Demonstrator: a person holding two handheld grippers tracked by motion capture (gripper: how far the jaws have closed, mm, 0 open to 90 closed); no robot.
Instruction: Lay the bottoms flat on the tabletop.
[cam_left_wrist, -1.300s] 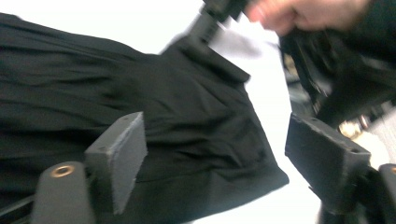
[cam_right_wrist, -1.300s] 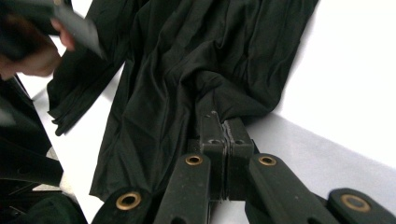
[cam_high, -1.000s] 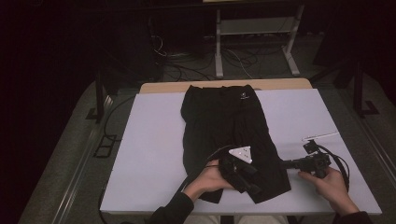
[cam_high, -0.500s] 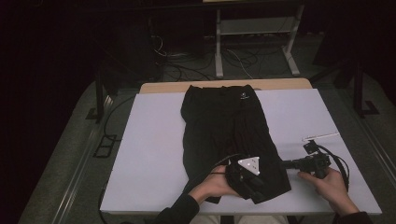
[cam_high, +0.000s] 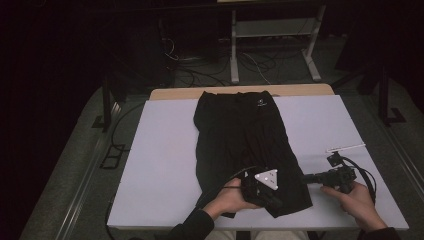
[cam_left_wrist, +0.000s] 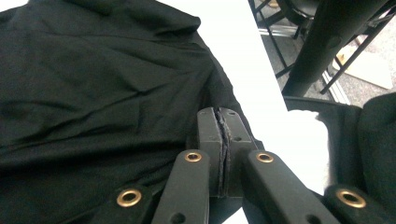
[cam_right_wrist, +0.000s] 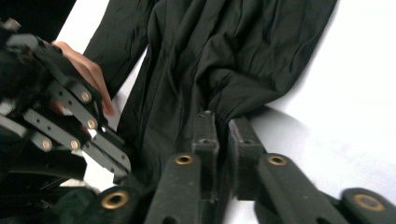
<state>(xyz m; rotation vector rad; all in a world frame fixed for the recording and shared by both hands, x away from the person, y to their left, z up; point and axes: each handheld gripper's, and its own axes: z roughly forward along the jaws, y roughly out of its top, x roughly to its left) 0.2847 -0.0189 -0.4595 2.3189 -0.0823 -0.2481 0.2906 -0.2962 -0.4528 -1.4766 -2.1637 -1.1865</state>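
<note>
A black garment (cam_high: 240, 135) lies flat on the white table (cam_high: 160, 165), waistband at the far end. My left gripper (cam_high: 276, 202) sits at the near hem, held from the left by a hand. Its jaws have just been closing, and in the left gripper view my left gripper (cam_left_wrist: 223, 114) is shut on a thin edge of the garment (cam_left_wrist: 93, 93). My right gripper (cam_high: 306, 178) points left at the hem's right corner. Its jaws have just been opening slightly, and in the right gripper view my right gripper (cam_right_wrist: 218, 121) still pinches a bunched fold of the garment (cam_right_wrist: 224, 46).
A thin white strip (cam_high: 345, 148) lies on the table to the right of the garment. Beyond the table's far edge stand a metal frame (cam_high: 270, 35) and floor cables (cam_high: 200, 70). The near table edge runs just below both hands.
The left gripper has shifted slightly toward the near hem and its jaws have closed on the cloth. The right hand and gripper have stayed where they were.
</note>
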